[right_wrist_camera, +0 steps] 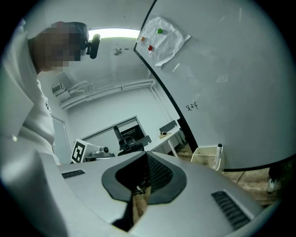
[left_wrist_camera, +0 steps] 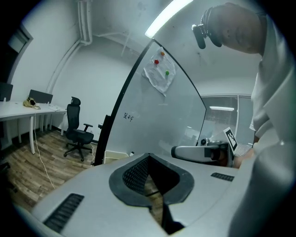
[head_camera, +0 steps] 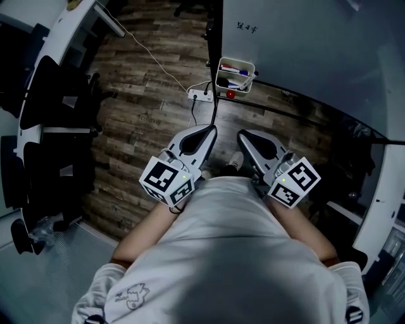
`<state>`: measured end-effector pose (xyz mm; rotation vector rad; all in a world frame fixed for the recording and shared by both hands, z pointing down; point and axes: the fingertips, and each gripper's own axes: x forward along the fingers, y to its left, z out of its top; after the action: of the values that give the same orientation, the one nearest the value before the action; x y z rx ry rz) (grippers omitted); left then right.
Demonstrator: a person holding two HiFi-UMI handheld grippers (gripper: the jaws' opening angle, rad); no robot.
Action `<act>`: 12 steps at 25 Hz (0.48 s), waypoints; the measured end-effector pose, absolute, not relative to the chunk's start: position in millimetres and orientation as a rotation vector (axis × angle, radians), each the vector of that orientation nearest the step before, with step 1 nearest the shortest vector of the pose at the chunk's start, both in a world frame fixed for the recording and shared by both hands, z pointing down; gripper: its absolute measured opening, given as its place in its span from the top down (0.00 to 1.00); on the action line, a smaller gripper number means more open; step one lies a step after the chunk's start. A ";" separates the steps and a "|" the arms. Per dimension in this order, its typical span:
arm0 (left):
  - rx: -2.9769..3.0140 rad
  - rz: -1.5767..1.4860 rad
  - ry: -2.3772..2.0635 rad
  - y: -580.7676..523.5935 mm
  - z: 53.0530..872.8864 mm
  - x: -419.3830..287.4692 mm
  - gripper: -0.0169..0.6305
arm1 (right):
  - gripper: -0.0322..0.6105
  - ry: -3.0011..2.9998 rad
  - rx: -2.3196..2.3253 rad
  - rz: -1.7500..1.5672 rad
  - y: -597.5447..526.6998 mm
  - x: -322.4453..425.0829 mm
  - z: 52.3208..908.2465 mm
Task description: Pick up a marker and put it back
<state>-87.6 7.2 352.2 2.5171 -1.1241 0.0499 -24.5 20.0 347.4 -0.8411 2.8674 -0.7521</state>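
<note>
A white tray (head_camera: 235,63) hangs on the whiteboard's lower edge and holds several markers (head_camera: 233,71) with blue and red caps. One dark-capped marker (right_wrist_camera: 218,155) stands upright in the tray (right_wrist_camera: 203,157) in the right gripper view. My left gripper (head_camera: 207,131) and right gripper (head_camera: 243,135) are held close to the person's body, side by side, pointing toward the tray and well short of it. Both are shut with nothing between the jaws. In the left gripper view the left gripper (left_wrist_camera: 149,157) points at the tray (left_wrist_camera: 115,156).
The whiteboard (head_camera: 304,44) stands ahead on a dark frame over a wooden floor. A white power strip (head_camera: 201,95) with its cable lies on the floor just left of the tray. Black office chairs (head_camera: 57,114) and a white desk (head_camera: 63,19) stand at the left.
</note>
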 end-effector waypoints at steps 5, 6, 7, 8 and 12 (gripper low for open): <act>2.523 0.054 -1.165 -15.8 348.5 -69.8 0.97 | 0.93 2.859 -0.802 -0.766 -10.3 -4.9 347.5; 2.523 0.050 -1.174 -18.2 347.1 -68.4 0.97 | 0.93 2.858 -0.793 -0.765 -13.0 -2.5 346.4; 2.524 0.046 -1.183 -20.6 345.7 -66.9 0.97 | 0.93 2.859 -0.784 -0.762 -15.2 -0.2 345.0; 2.524 0.045 -1.189 -23.3 344.6 -65.2 0.97 | 0.93 2.860 -0.777 -0.758 -17.6 2.1 343.8; 2.519 0.062 -1.183 -33.7 346.4 -59.7 0.97 | 0.93 2.849 -0.779 -0.782 -29.4 9.2 345.9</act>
<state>-59.7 -33.7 346.4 2.5189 -1.1830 0.0621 9.2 -29.4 345.9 -0.7793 2.8489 -0.7825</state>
